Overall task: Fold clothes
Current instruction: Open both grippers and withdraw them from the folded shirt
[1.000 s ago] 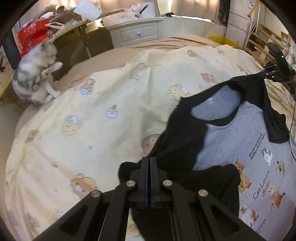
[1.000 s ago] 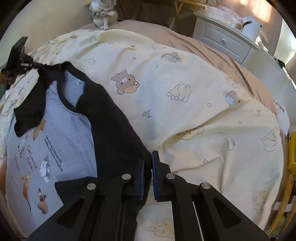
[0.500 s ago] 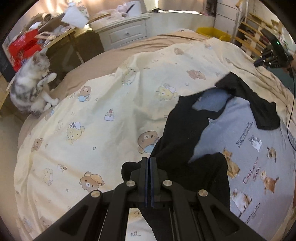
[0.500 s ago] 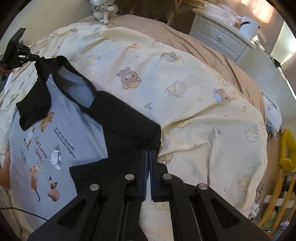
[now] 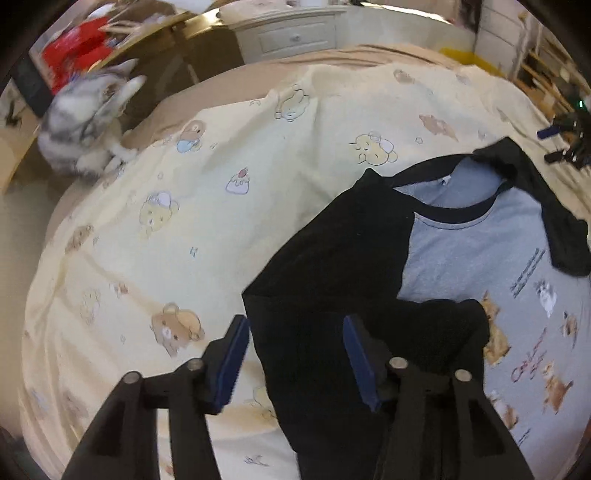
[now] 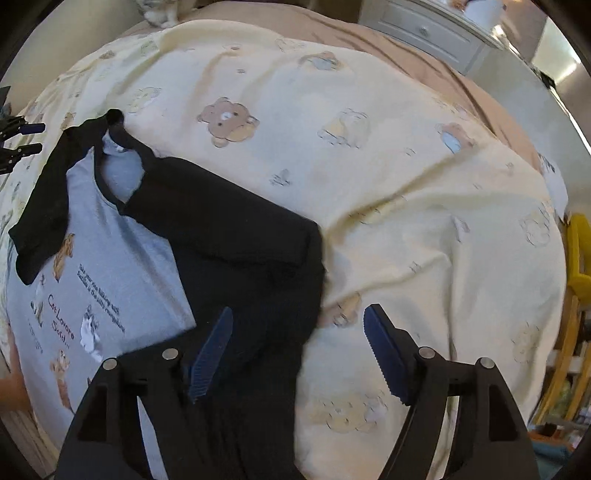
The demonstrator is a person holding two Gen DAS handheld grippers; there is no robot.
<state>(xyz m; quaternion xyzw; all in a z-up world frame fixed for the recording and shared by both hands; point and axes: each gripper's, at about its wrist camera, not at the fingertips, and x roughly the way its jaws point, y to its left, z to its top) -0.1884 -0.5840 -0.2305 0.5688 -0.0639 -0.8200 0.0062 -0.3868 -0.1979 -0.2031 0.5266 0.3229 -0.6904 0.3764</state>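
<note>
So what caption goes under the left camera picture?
Left gripper opening over the black sleeve of a grey cat shirt on the bed.

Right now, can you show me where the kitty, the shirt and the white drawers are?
Cat [image 5: 83, 125], left wrist view, on its grey striped body.
Shirt [image 5: 476, 243], left wrist view, on the grey chest below the collar.
White drawers [image 6: 424, 26], right wrist view, on the drawer front.

Soft daylight, motion blur, fisheye-warped dark edges

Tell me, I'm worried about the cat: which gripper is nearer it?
Left. The left gripper is over the shirt's sleeve on the cat's side; the right gripper is over the other sleeve, farther off. Both jaws are opening above black fabric.
</note>
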